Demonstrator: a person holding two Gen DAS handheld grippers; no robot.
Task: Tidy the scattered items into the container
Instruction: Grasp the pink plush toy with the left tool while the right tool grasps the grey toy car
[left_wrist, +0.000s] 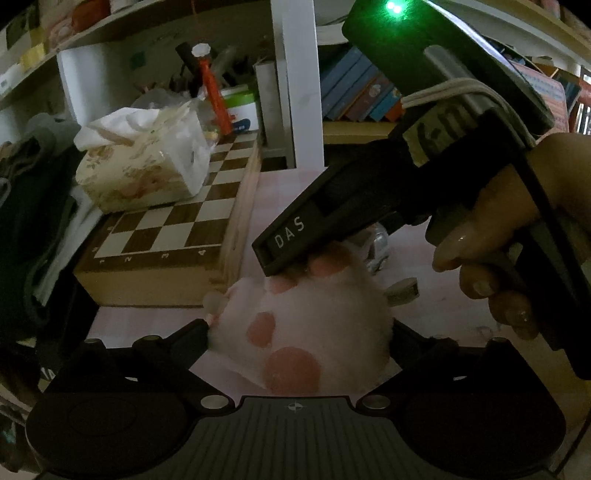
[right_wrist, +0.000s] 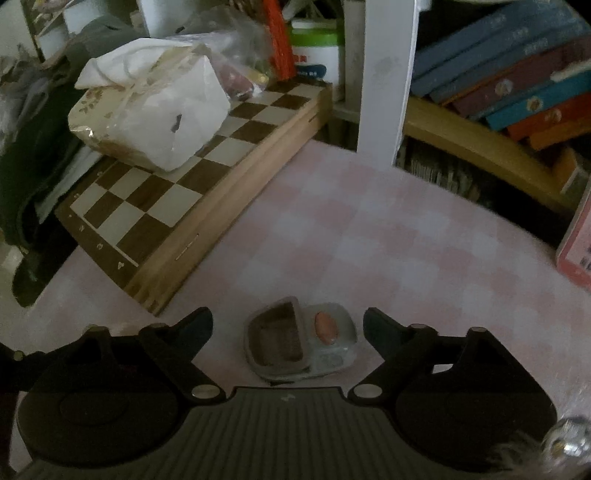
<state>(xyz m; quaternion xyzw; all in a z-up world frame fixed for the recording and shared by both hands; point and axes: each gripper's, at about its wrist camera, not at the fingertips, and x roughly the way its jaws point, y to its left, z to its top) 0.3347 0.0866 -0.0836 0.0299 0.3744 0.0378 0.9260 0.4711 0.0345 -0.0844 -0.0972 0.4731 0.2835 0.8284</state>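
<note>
Gripping a fluffy white paw toy (left_wrist: 306, 332), our left gripper (left_wrist: 299, 332) pinches it between both fingers above the pink checked tablecloth (right_wrist: 369, 229). Our right gripper (right_wrist: 288, 332) hangs spread wide, fingers straddling a small grey case (right_wrist: 295, 339) lying on the cloth, angled downward.

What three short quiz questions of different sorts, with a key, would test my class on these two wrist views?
1. True or false: the left gripper holds the fluffy paw toy.
2. What lies between the open fingers of the right gripper? A) a book B) a small grey case C) a spoon
3. Fill in: the tissue box rests on the ____.

Key: 1 true; 2 B; 3 chessboard.
</note>
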